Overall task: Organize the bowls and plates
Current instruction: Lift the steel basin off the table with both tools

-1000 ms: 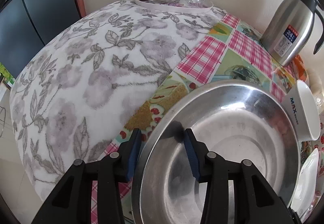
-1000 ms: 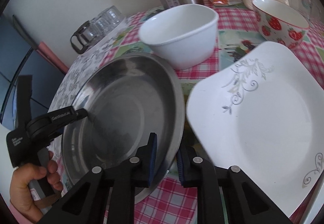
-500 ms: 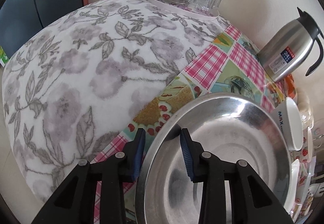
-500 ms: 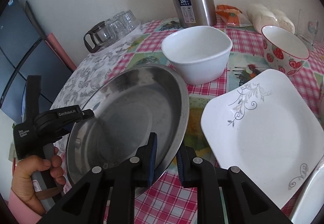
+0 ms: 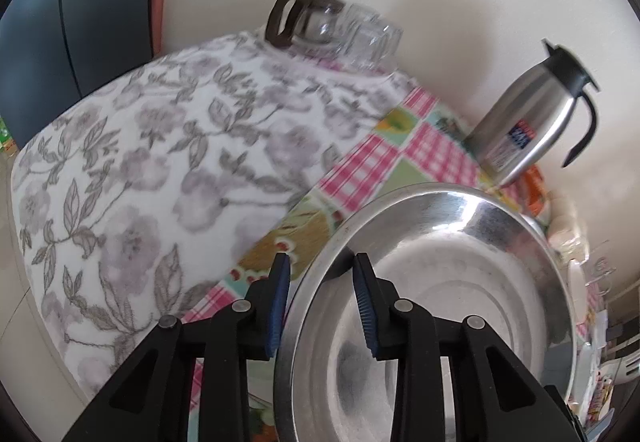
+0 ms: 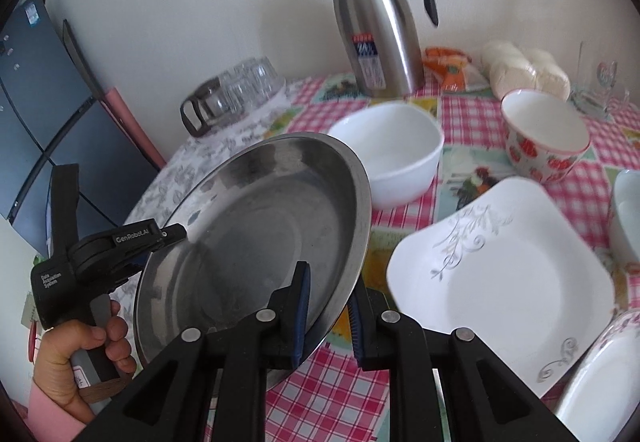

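Observation:
A round steel plate (image 6: 260, 222) hangs tilted above the checked tablecloth, held by both grippers. My right gripper (image 6: 328, 278) is shut on its near rim, one blue pad inside and one under the edge. My left gripper (image 5: 320, 258) straddles the opposite rim of the steel plate (image 5: 440, 282); its jaws are closing with the rim between them and the pads on the metal. A hand holds the left gripper (image 6: 172, 232) at the plate's left edge. On the table sit a white bowl (image 6: 384, 150), a strawberry-patterned bowl (image 6: 544, 142) and a square white plate (image 6: 500, 274).
A steel thermos jug (image 6: 376, 34) stands at the back by the wall, with a glass pot and upturned glasses (image 6: 232, 94) to its left. Another plate (image 6: 600, 382) and a bowl (image 6: 628, 210) lie at the right edge. A floral cloth (image 5: 140, 162) covers the table's left part.
The steel plate has come up off the table and tilted, with both grippers rising along with it. The left jaws have narrowed around the rim.

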The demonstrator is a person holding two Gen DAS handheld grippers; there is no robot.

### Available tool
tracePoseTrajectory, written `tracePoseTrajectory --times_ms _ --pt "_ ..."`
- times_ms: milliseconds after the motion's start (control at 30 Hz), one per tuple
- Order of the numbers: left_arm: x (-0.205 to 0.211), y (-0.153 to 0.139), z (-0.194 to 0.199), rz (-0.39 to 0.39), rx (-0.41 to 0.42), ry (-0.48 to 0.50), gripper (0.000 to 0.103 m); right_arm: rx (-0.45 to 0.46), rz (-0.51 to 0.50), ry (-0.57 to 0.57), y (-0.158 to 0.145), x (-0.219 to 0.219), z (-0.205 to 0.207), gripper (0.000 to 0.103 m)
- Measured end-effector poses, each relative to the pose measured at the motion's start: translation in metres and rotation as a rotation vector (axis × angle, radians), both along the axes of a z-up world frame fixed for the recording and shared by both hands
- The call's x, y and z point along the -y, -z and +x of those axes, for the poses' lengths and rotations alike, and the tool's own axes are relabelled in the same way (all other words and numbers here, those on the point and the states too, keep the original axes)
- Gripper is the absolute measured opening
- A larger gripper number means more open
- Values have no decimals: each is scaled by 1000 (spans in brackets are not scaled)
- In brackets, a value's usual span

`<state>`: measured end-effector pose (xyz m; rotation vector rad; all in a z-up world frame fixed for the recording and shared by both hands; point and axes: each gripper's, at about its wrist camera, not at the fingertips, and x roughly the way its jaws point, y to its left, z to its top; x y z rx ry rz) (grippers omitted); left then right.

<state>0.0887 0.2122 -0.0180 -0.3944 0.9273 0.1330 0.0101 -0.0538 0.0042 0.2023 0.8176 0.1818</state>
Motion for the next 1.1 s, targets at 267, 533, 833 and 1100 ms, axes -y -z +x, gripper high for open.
tracePoseTrajectory --times_ms 267,533,833,1100 --pt "21 -25 -7 -27 67 39 32 40 38 40 -20 26 -9 19" --pt "47 -50 -21 -41 125 72 32 58 57 73 -31 49 -18 19" --pt "86 -59 -29 -66 133 141 32 67 69 120 -40 85 -30 19" --pt "131 -64 -39 -85 145 233 32 81 81 176 -47 125 -42 19"
